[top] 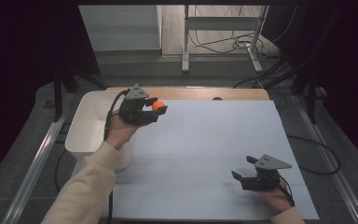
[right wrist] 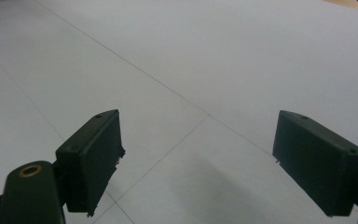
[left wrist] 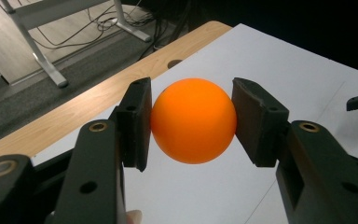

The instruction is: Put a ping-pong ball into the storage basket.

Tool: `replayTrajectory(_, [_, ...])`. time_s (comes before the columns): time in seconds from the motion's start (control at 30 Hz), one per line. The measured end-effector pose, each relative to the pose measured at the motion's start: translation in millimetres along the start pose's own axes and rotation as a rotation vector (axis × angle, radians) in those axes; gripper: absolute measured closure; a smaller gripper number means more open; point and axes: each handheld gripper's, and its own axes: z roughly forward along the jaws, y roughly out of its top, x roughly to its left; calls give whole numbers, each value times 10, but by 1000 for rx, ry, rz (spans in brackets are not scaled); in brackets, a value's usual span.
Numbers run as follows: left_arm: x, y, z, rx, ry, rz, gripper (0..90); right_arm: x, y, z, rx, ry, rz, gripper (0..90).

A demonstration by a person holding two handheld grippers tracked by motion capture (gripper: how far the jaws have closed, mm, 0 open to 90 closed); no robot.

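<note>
The left gripper [left wrist: 193, 122] is clamping the smooth orange plastic ball [left wrist: 193, 120] centrally, needing steady pressure over the white rectangular bin [top: 86, 122], while the right gripper [right wrist: 214, 163] is resting open.

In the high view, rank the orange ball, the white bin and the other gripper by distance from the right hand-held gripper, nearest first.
From the right hand-held gripper:
1. Orange ball, up-left, clamped in the left one.
2. Left hand-held gripper, holding that ball; too close to call against it.
3. White bin, far left edge.

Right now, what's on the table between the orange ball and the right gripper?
Nothing: in the high view, bare white table separates the ball, held in the left gripper, from the right gripper.
</note>
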Motion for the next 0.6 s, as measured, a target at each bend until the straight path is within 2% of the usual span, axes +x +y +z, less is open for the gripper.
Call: replayTrajectory(0.6, [70,-29,-84,-5,22,-10,502,0,1,1,-1,-2,1,161])
